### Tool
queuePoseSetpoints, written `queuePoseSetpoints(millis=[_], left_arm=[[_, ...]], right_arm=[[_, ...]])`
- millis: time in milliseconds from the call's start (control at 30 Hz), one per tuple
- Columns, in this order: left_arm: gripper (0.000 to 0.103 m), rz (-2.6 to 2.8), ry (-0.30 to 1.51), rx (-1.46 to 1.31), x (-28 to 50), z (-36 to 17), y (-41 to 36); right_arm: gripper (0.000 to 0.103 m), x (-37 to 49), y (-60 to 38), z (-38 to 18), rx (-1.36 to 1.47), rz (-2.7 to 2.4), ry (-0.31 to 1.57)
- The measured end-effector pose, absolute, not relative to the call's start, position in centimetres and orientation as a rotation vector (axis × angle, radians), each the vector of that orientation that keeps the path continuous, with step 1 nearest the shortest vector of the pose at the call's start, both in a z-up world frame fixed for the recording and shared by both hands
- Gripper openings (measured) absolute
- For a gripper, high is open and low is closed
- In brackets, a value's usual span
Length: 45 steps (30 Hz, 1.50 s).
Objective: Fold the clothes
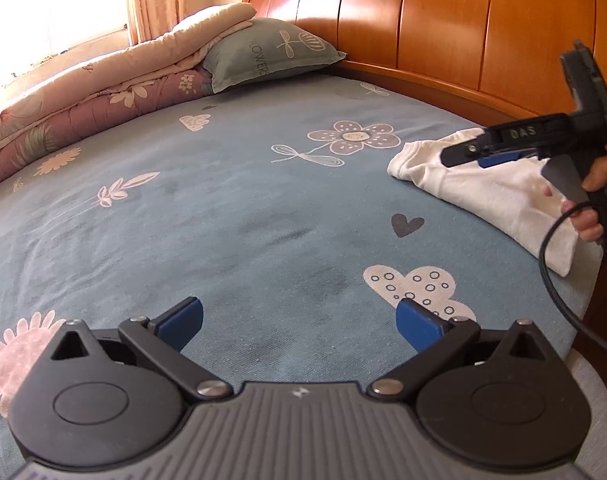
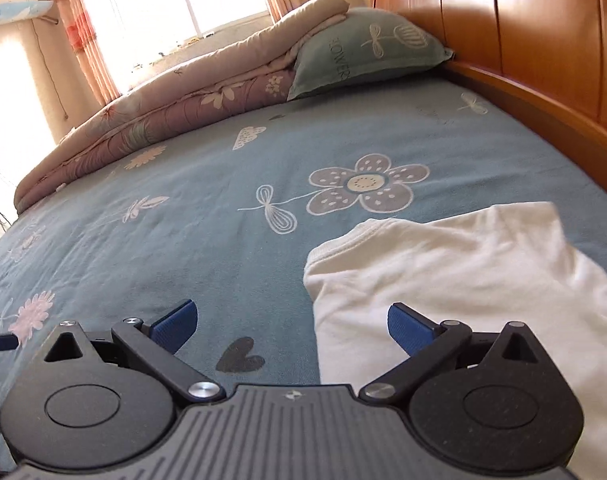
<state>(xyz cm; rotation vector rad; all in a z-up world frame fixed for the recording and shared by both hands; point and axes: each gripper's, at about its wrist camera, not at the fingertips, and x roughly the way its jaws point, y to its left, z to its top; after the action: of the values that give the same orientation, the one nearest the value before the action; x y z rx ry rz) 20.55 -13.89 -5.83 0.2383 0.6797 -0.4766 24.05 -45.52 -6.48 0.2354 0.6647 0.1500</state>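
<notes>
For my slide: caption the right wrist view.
Open right gripper poised over a white garment on the floral bedsheet.

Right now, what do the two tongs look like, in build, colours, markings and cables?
Both tongs match: the left tongs and the right tongs have black linkage arms with silver pivot screws, blue textured pads, round black housings and a ribbed grey body. Seen side-on, the right one carries pale lettering and a trailing black cable.

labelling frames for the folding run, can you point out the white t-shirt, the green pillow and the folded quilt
white t-shirt (image 2: pixel 463 272): right wrist view, on the flat middle of the fabric.
green pillow (image 1: pixel 271 52): left wrist view, on the printed front face.
folded quilt (image 2: pixel 175 100): right wrist view, on the mauve floral side.
</notes>
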Motion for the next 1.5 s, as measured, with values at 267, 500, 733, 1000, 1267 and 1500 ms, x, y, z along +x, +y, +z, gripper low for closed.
queuePoseSetpoints(millis=[267,500,733,1000,1267,1500], left_arm=[[0.102,-0.499,0.662,0.261,19.3,-5.4,-15.2],[0.102,-0.491,0.659,0.261,18.6,-4.7,-15.6],[0.102,-0.490,0.639,0.273,17.5,-4.1,-16.0],[0.102,-0.514,0.613,0.267,16.5,-3.2,-17.1],[0.102,-0.531,0.576,0.258,15.5,-1.9,-17.8],[0.102,-0.561,0.601,0.238,15.4,-1.4,-19.8]], right_arm=[[0.103,20.2,-45.0,-7.4,0.261,0.131,0.713],[0.103,18.9,-44.6,-8.1,0.296,0.053,0.756],[0.103,17.2,-44.3,-6.3,0.296,-0.012,0.786],[0.103,14.8,-44.1,-6.5,0.316,0.009,0.803],[0.103,13.2,-43.7,-6.8,0.351,0.012,0.829],[0.103,9.4,-42.6,-4.1,0.248,-0.080,0.808]])
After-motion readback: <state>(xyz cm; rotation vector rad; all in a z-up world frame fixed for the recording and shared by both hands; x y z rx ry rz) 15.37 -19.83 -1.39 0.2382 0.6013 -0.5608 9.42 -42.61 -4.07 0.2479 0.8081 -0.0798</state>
